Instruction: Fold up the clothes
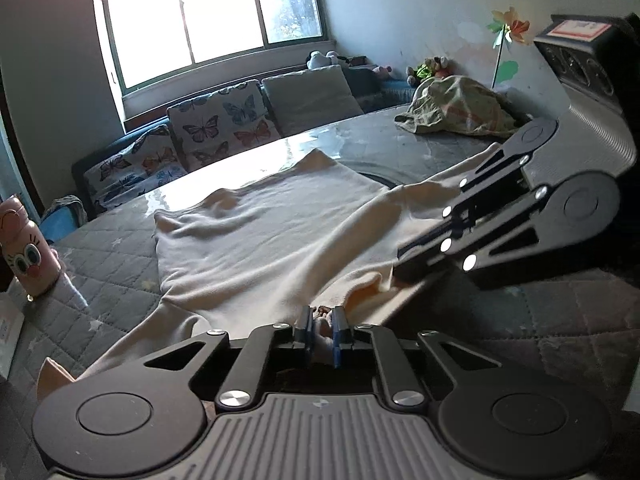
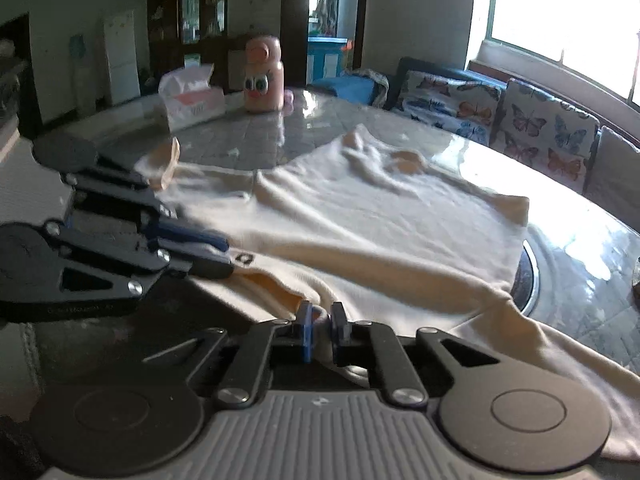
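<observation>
Window (image 1: 212, 12) blown out; glare on table (image 2: 500, 168); fisheye corners dark.

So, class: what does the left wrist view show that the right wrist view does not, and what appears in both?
Only the left wrist view shows the crumpled green cloth at the table's far side, the stuffed toys and the paper flower on the wall. Only the right wrist view shows the tissue box and the dark cabinets. Both show the cream garment spread on the table, the pink bottle, the butterfly cushions, and the left claw and right claw, each shut on the garment's near edge.
</observation>
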The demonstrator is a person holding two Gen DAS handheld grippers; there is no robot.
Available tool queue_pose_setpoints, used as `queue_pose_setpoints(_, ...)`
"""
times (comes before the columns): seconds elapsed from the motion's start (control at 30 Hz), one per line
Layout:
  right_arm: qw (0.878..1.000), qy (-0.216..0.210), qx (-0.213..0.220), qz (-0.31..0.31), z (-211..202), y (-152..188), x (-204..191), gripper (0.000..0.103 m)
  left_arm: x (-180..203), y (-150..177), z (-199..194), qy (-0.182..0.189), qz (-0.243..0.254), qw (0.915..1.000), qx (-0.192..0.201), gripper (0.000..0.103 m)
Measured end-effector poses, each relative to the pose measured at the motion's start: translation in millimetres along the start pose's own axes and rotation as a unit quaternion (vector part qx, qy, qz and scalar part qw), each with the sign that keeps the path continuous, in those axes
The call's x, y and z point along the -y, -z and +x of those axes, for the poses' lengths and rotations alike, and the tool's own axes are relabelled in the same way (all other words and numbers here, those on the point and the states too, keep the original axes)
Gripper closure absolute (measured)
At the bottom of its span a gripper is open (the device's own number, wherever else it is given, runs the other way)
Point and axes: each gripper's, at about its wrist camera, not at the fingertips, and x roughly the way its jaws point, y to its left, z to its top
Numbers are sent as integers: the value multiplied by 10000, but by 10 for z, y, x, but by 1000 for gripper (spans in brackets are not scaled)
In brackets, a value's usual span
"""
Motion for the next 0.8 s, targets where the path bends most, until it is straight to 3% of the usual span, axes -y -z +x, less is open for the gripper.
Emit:
queue_pose_setpoints(0.2, 9996, -217, -176, -109, -122, 121, -59, 95, 25, 2, -39, 140, 23, 9999, -53, 88)
queue_pose_setpoints(0.37, 9981, -557, -246, -8, -211, 98, -23, 93, -66, -151, -125, 190, -88, 9996, 204, 88)
queue_pose_setpoints(0.47, 9984, -538, -169, 67, -256, 32, 26, 89, -99, -206, -99, 319, -58, 9991, 288, 88)
queue_pose_setpoints(0.6, 9988, -415, -252, -39, -157, 28, -3, 84, -15, -158, 48, 526, 162, 9985, 38, 87)
queue_pose_setpoints(0.67, 9989, -359, -293, -90, -109, 28, -18, 84, 31, -126, 93, 542, 254, 9982, -14, 78)
queue_pose_setpoints(0.73, 9988, -356, -319, -128, -74, 40, -45, 84, 74, -111, 126, 528, 353, 9980, 9, 56)
queue_pose_setpoints(0.8, 9987, -296, -344, -228, -48, 53, -84, 84, 102, -95, 159, 523, 415, 9978, 36, 56)
